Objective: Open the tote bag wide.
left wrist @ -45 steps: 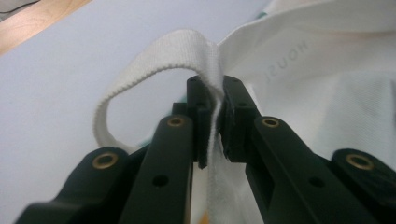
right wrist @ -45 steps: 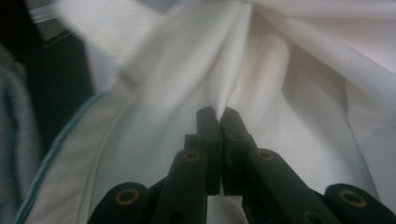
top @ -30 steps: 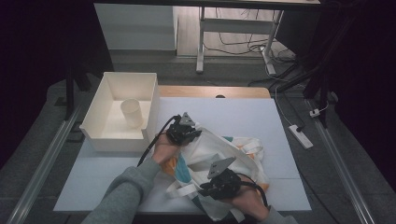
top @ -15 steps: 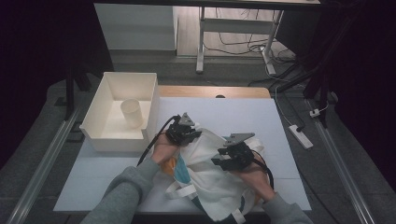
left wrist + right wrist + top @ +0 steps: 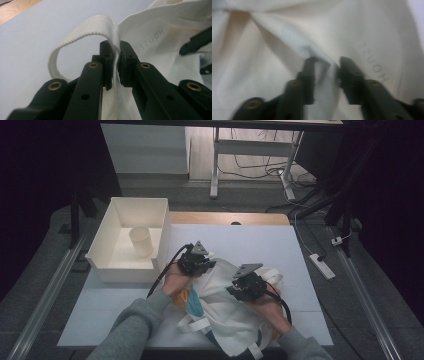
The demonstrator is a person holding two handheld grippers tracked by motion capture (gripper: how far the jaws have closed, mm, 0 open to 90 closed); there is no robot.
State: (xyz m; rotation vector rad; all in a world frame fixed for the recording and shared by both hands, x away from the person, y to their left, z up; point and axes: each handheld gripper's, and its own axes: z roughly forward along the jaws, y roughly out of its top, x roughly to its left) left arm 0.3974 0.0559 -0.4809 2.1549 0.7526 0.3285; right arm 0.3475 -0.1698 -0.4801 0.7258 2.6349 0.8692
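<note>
A white canvas tote bag (image 5: 225, 320) lies crumpled on the white table (image 5: 250, 240), with a blue and orange patch (image 5: 192, 302) at its left edge. My left gripper (image 5: 212, 264) is at the bag's upper left corner, shut on a white woven strap (image 5: 82, 27) that loops over the jaws (image 5: 115, 57). My right gripper (image 5: 231, 289) rests on the middle of the bag. Its jaws have just been closing, and a raised fold of the bag cloth (image 5: 322, 57) is pinched between them (image 5: 325, 67). That view is blurred.
A white open bin (image 5: 107, 265) stands at the table's left with a pale cup (image 5: 141, 241) inside. A wooden strip (image 5: 225, 218) runs along the far edge. A power strip (image 5: 321, 266) lies on the floor at the right.
My right gripper has moved from the bag's near end farther up onto its middle. The left gripper has stayed put with the strap.
</note>
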